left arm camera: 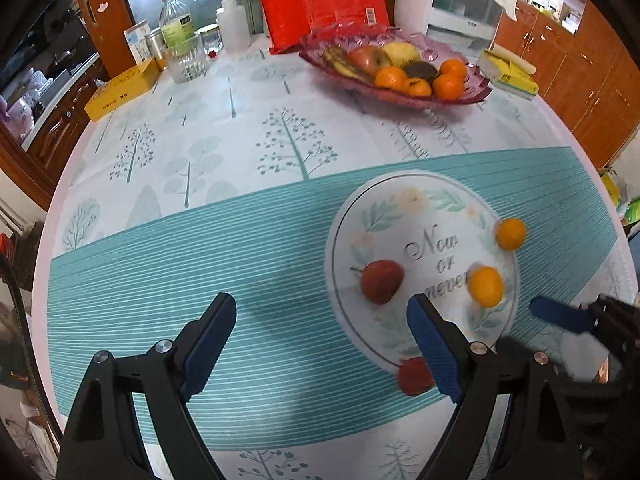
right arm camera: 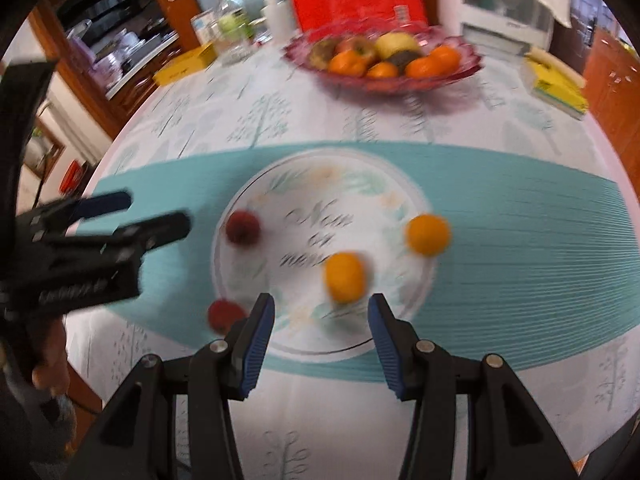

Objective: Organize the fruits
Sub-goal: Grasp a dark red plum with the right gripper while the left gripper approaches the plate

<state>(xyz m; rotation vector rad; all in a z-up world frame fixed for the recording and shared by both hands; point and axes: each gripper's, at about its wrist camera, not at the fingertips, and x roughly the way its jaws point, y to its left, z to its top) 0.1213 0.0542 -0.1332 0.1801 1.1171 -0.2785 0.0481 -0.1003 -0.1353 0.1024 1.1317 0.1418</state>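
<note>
A round printed patch (left arm camera: pixel 416 216) (right arm camera: pixel 320 184) on the tablecloth carries loose fruit. On it lie a red pear (left arm camera: pixel 382 282) (right arm camera: pixel 243 227) and two oranges (left arm camera: pixel 486 286) (left arm camera: pixel 510 234). A small red fruit (left arm camera: pixel 414 376) (right arm camera: pixel 224 316) sits at its near edge, partly behind my left gripper's finger. My left gripper (left arm camera: pixel 320 300) (right arm camera: pixel 158 212) hangs open over the teal stripe, left of the pear, holding nothing. My right gripper (right arm camera: pixel 322 300) (left arm camera: pixel 560 316) is open, and the near orange (right arm camera: pixel 345 276) lies just ahead of its fingertips, untouched. The other orange (right arm camera: pixel 428 234) is further right.
A pink glass fruit bowl (left arm camera: pixel 460 100) (right arm camera: pixel 400 86) full of oranges, apples and other fruit stands at the back. Also at the back are a yellow box (left arm camera: pixel 122 90), a glass (left arm camera: pixel 188 58), a bottle (left arm camera: pixel 175 20), a red package (left arm camera: pixel 320 8) and a yellow tissue pack (left arm camera: pixel 508 74). Wooden cabinets flank the table.
</note>
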